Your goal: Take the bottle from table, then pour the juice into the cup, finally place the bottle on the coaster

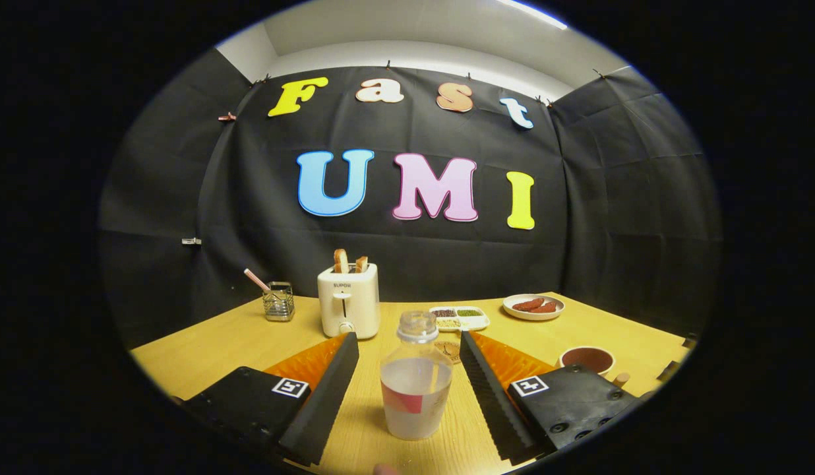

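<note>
Clear plastic bottle point(416, 382), upright on wooden table point(216, 343), is flanked untouched by wide-open gripper point(407, 343) fingers; brown-filled cup point(586, 359) beyond right finger. Grasp, pouring, coaster placement judged outstanding.

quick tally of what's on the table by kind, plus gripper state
Bottle: 1, between the open gripper fingers, not gripped
Cup: 1
Toaster: 1, bread in its slots
Utensil holder: 1
Divided snack tray: 1
Plate of sausages: 1
Coaster: 1, partly hidden behind the bottle
Total: 7
</note>
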Demonstrator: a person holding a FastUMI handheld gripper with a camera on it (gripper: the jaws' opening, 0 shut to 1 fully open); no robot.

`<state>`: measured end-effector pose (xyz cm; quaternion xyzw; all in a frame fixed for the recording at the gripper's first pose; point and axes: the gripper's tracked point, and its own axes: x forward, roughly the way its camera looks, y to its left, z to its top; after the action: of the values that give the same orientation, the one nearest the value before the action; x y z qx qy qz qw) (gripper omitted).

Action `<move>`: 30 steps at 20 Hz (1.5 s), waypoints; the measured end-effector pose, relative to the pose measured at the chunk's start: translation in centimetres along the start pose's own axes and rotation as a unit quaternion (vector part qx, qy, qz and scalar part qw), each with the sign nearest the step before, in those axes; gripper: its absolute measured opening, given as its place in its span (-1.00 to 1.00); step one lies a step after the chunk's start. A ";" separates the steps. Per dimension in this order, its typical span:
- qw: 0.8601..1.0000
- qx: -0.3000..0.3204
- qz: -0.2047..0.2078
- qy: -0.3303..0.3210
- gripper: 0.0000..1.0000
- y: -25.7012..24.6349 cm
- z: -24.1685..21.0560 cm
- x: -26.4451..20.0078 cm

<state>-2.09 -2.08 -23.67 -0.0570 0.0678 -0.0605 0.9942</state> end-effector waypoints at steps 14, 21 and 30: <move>1.000 0.023 -0.009 0.006 0.92 -0.2 -4.7 2.8; 1.000 0.022 0.005 -0.014 0.93 0.5 -4.3 4.1; 0.999 0.022 -0.020 0.034 0.51 0.4 -2.1 3.1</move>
<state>0.69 -2.33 -26.14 -0.0339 0.0992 -0.0833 0.9910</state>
